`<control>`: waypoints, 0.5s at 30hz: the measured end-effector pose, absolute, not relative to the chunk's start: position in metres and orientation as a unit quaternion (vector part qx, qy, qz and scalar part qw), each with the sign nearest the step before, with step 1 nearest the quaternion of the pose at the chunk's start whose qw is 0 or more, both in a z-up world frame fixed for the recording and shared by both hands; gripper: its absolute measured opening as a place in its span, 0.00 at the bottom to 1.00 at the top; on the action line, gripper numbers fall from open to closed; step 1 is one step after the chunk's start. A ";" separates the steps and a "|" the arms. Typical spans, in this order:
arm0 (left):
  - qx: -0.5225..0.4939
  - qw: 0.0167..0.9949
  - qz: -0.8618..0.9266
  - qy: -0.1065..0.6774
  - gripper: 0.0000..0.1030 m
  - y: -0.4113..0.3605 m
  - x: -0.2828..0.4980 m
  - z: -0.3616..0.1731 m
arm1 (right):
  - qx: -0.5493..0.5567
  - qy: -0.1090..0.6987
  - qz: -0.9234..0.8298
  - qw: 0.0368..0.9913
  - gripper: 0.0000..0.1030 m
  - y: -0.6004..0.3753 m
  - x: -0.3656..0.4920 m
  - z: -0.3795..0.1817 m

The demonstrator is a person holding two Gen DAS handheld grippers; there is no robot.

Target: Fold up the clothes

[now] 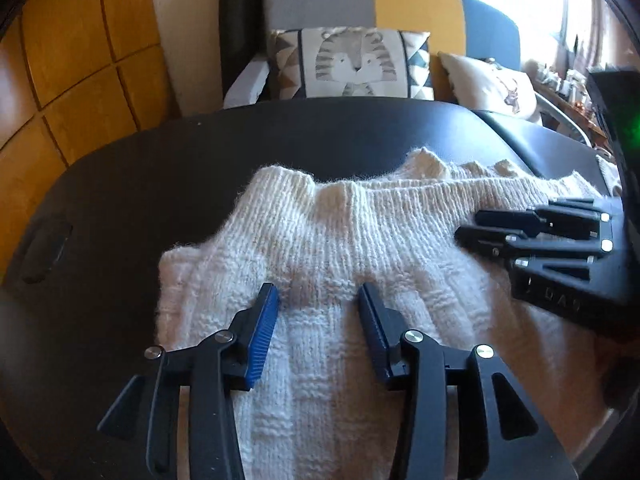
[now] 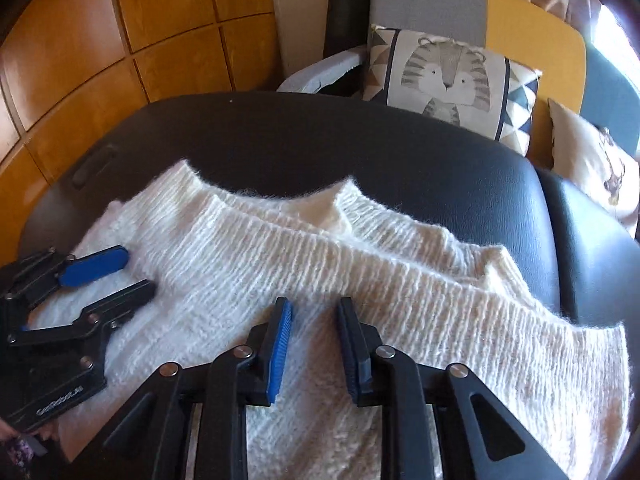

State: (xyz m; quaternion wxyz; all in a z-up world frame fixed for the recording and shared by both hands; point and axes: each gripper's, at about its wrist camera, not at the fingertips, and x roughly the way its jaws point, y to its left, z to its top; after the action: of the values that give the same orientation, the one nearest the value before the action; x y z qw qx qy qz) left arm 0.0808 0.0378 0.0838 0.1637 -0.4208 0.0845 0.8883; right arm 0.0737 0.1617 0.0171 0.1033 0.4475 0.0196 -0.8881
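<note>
With the sweater point(image 1: 320, 240) lying folded on the black table point(image 1: 160, 168), and both the left gripper point(image 1: 318, 296) and right gripper point(image 2: 314, 312) standing apart and empty above it, a shallow pinch risks catching only the top layer.

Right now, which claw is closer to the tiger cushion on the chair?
Hard to call, probably the left. The tiger cushion lies straight beyond the left claw; from the right claw it sits beyond and to the right. Both hover over the white sweater.

Likely home living room: cushioned armchair point(image 1: 320, 4), wood panelling point(image 2: 160, 40).
</note>
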 end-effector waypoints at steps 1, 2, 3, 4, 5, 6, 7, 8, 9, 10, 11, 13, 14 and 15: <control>-0.419 0.170 0.889 0.076 0.44 0.038 0.080 0.090 | 0.448 0.014 -0.888 0.106 0.24 0.163 0.075 0.019; -0.418 0.176 0.889 0.067 0.44 0.037 0.079 0.096 | 0.444 0.005 -0.890 0.106 0.24 0.167 0.077 0.022; -0.417 0.181 0.889 0.065 0.44 0.039 0.077 0.100 | 0.434 -0.008 -0.895 0.102 0.24 0.173 0.082 0.028; -0.416 0.182 0.888 0.075 0.44 0.045 0.072 0.100 | 0.425 -0.021 -0.900 0.098 0.24 0.179 0.086 0.033; -0.416 0.183 0.886 0.086 0.45 0.050 0.068 0.100 | 0.414 -0.029 -0.905 0.090 0.24 0.188 0.092 0.040; -0.418 0.184 0.884 0.097 0.45 0.056 0.062 0.099 | 0.409 -0.026 -0.909 0.076 0.24 0.197 0.097 0.044; -0.428 0.186 0.877 0.110 0.45 0.063 0.053 0.093 | 0.410 -0.018 -0.910 0.062 0.24 0.204 0.099 0.046; -0.446 0.189 0.866 0.123 0.45 0.070 0.043 0.085 | 0.414 -0.007 -0.909 0.044 0.24 0.213 0.099 0.047; -0.460 0.191 0.857 0.132 0.45 0.076 0.034 0.077 | 0.423 -0.002 -0.906 0.026 0.24 0.225 0.098 0.044; -0.466 0.189 0.854 0.134 0.45 0.080 0.029 0.073 | 0.433 -0.003 -0.901 0.014 0.24 0.235 0.097 0.040; -0.466 0.190 0.854 0.129 0.45 0.081 0.024 0.071 | 0.438 -0.012 -0.899 0.009 0.24 0.245 0.098 0.035; -0.467 0.189 0.856 0.115 0.45 0.084 0.015 0.072 | 0.429 -0.050 -0.901 0.022 0.25 0.261 0.101 0.026; -0.468 0.186 0.857 0.111 0.45 0.086 0.011 0.072 | 0.416 -0.071 -0.906 0.030 0.25 0.268 0.104 0.024; -0.466 0.181 0.859 0.109 0.45 0.087 0.007 0.071 | 0.410 -0.084 -0.907 0.033 0.25 0.271 0.105 0.023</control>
State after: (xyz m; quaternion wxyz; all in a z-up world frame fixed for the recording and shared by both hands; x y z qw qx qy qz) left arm 0.0075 0.0874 0.0711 0.1808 -0.4658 0.1092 0.8593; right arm 0.1055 0.2711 0.0229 0.0328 0.4103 -0.0842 -0.9074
